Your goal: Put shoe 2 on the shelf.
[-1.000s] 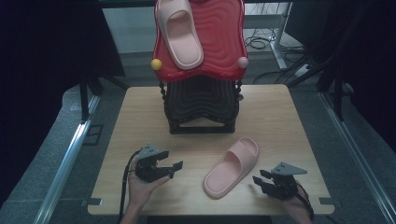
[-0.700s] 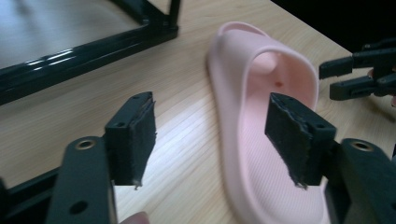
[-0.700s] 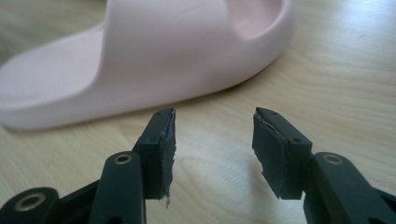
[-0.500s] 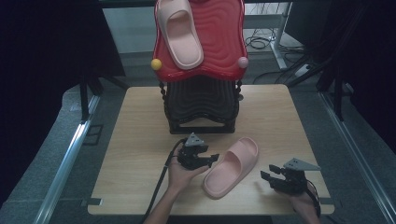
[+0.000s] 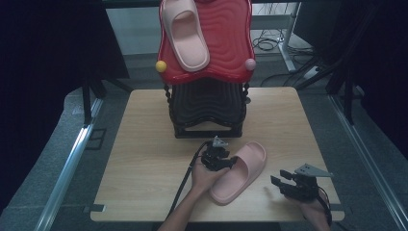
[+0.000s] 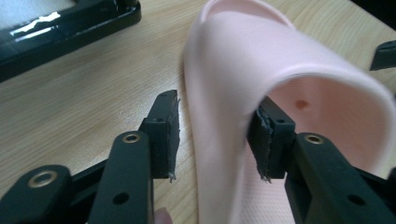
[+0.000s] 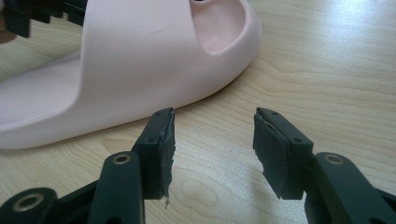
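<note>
A pink slipper (image 5: 240, 173) lies on the wooden table (image 5: 144, 144), toe toward the back right. My left gripper (image 5: 225, 161) is at its left side. In the left gripper view (image 6: 217, 135) the jaws straddle the slipper's (image 6: 243, 70) strap edge, one pad outside and one under the strap. They have just been closing, and a thin gap still shows at the outer pad. My right gripper (image 5: 283, 179) hovers at the front right. Its open jaws (image 7: 215, 140) point at the slipper (image 7: 130, 56) with nothing between them.
A second pink slipper (image 5: 185, 33) leans on a red wavy board (image 5: 228, 53) atop a black stand (image 5: 207, 103) at the table's back. A yellow ball (image 5: 160, 66) and a pink ball (image 5: 250, 64) sit at the board's corners. Bare wood lies left of the stand.
My left gripper moved from the table's front left across to the slipper, and its jaws narrowed around the slipper's side. The right gripper stayed about where it was.
</note>
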